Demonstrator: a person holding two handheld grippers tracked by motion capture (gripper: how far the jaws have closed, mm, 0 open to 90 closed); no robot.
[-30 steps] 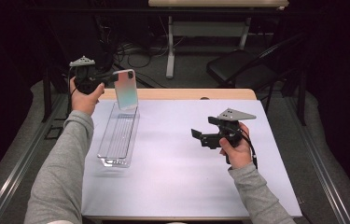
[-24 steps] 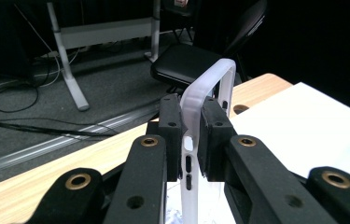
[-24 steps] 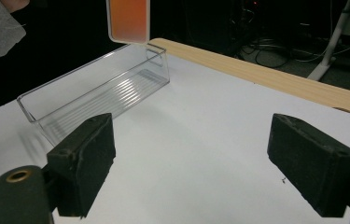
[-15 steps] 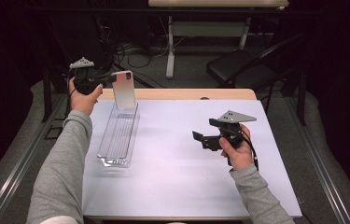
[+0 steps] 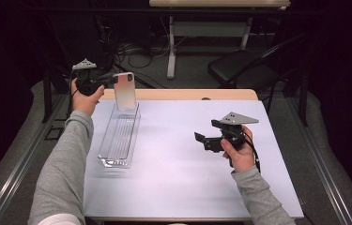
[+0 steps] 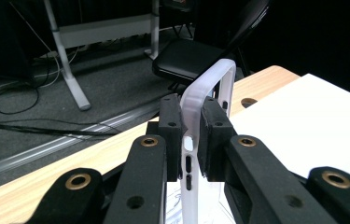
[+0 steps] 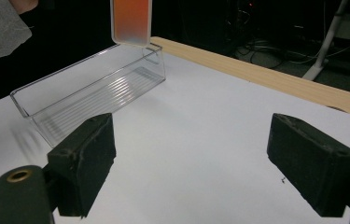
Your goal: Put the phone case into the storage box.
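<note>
A: Left gripper (image 5: 113, 78) clamped on the rim of the translucent pink-tinted plastic phone case (image 5: 125, 91), hanging upright over the far end of the clear plastic tray (image 5: 117, 140).

B: Likely light, flexible, slick. Edge grip suits it. Right gripper (image 5: 202, 139) gapes wide, empty.

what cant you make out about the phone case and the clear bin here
- Phone case: top cut off by the right gripper view's upper edge.
- Phone case lower end: hidden behind the left gripper in the left gripper view.
- Clear bin: whether the case touches it can't be told in the high view.
</note>
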